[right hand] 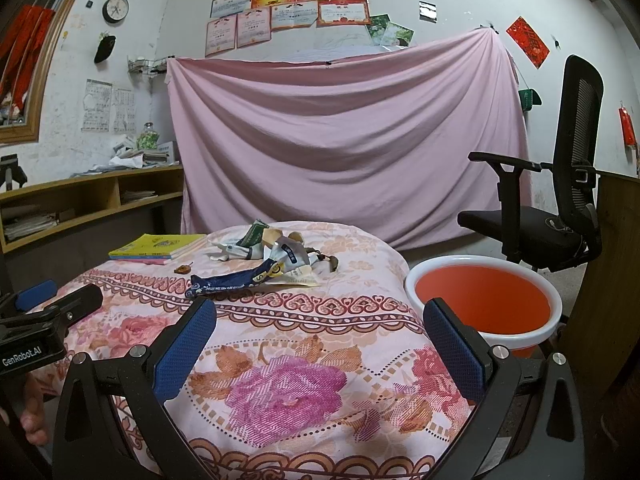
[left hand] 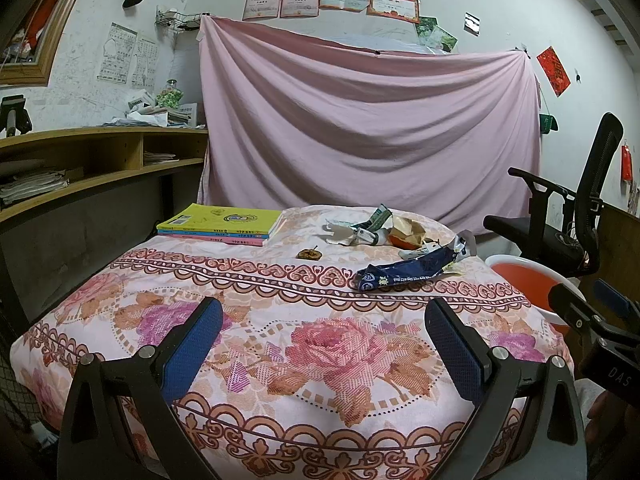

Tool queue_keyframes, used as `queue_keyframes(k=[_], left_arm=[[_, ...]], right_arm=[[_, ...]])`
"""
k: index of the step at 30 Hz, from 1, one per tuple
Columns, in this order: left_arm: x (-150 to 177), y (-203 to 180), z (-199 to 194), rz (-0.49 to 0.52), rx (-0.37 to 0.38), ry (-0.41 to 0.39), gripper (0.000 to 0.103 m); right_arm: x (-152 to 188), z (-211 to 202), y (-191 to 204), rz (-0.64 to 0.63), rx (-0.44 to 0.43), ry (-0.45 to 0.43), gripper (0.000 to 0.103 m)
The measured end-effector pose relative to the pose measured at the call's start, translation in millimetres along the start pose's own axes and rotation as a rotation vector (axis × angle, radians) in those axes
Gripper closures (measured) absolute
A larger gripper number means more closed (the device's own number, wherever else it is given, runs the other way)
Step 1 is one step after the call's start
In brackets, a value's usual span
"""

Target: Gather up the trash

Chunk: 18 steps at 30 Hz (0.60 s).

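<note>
A dark blue wrapper [left hand: 404, 276] [right hand: 232, 278] lies on the floral-covered table [left hand: 280, 360], in front of a pile of crumpled wrappers and paper [left hand: 384, 230] [right hand: 276, 246]. A small brown scrap [left hand: 309, 255] [right hand: 183, 269] lies left of them. An orange bucket with a white rim [right hand: 484, 296] [left hand: 528, 276] stands right of the table. My left gripper [left hand: 324, 320] is open and empty above the near table edge. My right gripper [right hand: 320, 322] is open and empty, near the edge, left of the bucket.
A stack of books with a yellow cover [left hand: 224, 222] [right hand: 160, 246] lies at the far left of the table. A black office chair [right hand: 560, 200] stands right, behind the bucket. A wooden shelf desk [left hand: 88, 160] runs along the left. A pink sheet [left hand: 360, 120] hangs behind.
</note>
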<state>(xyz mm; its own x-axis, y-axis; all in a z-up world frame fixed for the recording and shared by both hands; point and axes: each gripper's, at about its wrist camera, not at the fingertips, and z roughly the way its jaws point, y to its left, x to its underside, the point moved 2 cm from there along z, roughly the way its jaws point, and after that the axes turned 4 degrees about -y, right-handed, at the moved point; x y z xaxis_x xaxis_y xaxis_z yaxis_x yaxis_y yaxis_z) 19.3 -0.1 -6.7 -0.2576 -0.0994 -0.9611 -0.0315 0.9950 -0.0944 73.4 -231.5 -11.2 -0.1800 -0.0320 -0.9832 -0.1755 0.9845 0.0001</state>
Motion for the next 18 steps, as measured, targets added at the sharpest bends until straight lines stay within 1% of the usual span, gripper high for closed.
queue_keyframes(k=[1,18], left_arm=[[0.0,0.1,0.0,0.0,0.0,0.0,0.004],[0.1,-0.1,0.1,0.0,0.0,0.002,0.004]], right_arm=[[4.1,2.7,1.5,0.0,0.0,0.0,0.0],[4.0,2.8,1.5,0.001,0.0,0.002,0.0]])
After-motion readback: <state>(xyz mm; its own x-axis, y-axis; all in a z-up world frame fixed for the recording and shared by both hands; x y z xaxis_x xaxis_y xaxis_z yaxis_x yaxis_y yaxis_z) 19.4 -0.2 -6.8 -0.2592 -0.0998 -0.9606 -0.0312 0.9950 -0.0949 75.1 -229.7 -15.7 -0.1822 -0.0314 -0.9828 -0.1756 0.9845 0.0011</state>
